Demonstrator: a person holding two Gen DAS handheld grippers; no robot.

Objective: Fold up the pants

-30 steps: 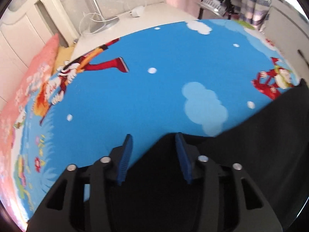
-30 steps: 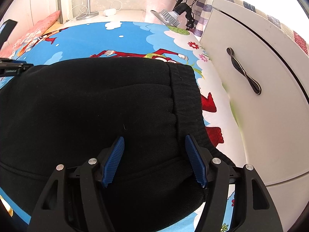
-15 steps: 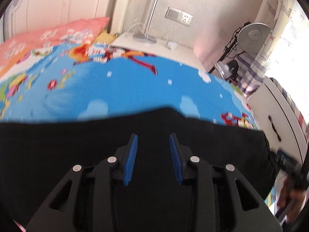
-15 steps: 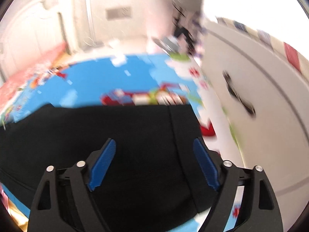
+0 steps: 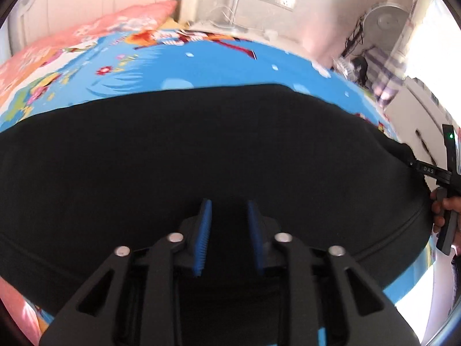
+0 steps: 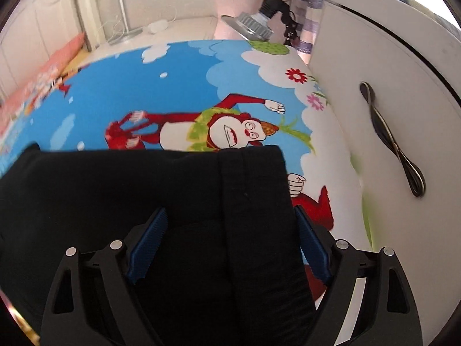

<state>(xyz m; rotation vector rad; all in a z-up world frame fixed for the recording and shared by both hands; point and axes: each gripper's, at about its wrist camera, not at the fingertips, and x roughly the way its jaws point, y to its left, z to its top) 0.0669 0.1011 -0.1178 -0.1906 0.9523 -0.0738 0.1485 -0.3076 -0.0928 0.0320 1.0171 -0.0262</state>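
**Black pants lie folded on a cartoon sheet, with one gripper at each end**

A bright blue cartoon-printed bed sheet [image 6: 121, 101] fills the upper half of both views; across the lower middle of each lies the task's thing, a pair of black knit pants [image 5: 216, 150], spread as a wide dark band; its ribbed waistband [image 6: 253, 207] runs down the centre-right of the right wrist view.

At the bottom centre, the left gripper [image 5: 227, 225] hovers over the dark cloth with its blue-padded jaws narrow and closing; whether cloth is caught between them cannot be told; the right gripper [image 6: 230, 242] stands spread wide, straddling the waistband without pressing it.

Judged from this, the next fold goes best if each gripper pinches only an edge, lifts both ends evenly, and keeps the waistband square.

Only the left wrist view shows a hand [image 5: 446, 210] holding the other gripper at the right edge; only the right wrist view shows the white cabinet door [image 6: 389, 115] at right.
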